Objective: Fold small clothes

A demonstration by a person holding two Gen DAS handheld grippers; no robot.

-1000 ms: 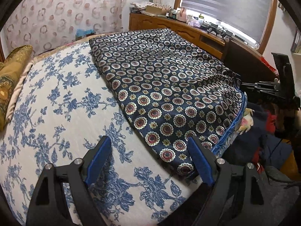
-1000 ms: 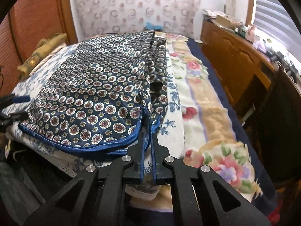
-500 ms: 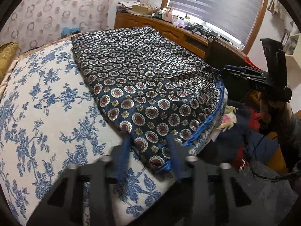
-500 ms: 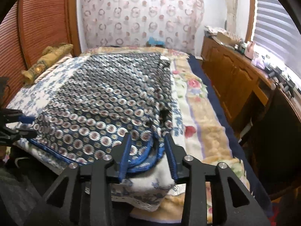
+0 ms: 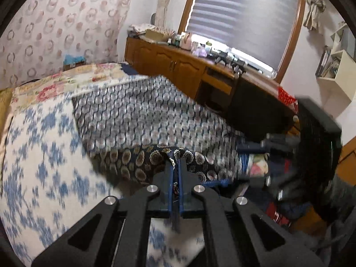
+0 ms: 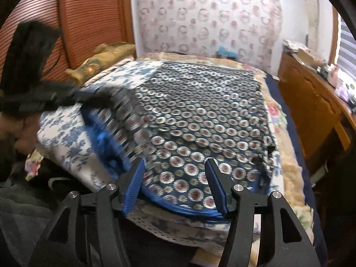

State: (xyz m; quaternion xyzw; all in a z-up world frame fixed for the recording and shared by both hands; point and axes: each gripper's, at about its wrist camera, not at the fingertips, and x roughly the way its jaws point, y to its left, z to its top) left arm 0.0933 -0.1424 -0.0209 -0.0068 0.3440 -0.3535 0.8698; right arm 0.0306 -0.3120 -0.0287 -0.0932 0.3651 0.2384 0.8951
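Two hand-held grippers: my left hand-held gripper (image 5: pixel 175 162) pinches the patterned cloth (image 6: pixel 200 115) at six o'clock; my right hand-held gripper (image 6: pixel 174 166) gapes open above the bed (image 6: pixel 64 131).

Black gripper (image 6: pixel 175 185), blue pads (image 6: pixel 133 189)

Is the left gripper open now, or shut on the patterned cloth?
Shut. The left gripper has its blue pads together, pinching a raised corner of the patterned cloth.

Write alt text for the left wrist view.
The left hand-held gripper is shut on the near corner of a navy medallion-print cloth spread over a blue floral bedspread. The right hand-held gripper shows blurred at right.
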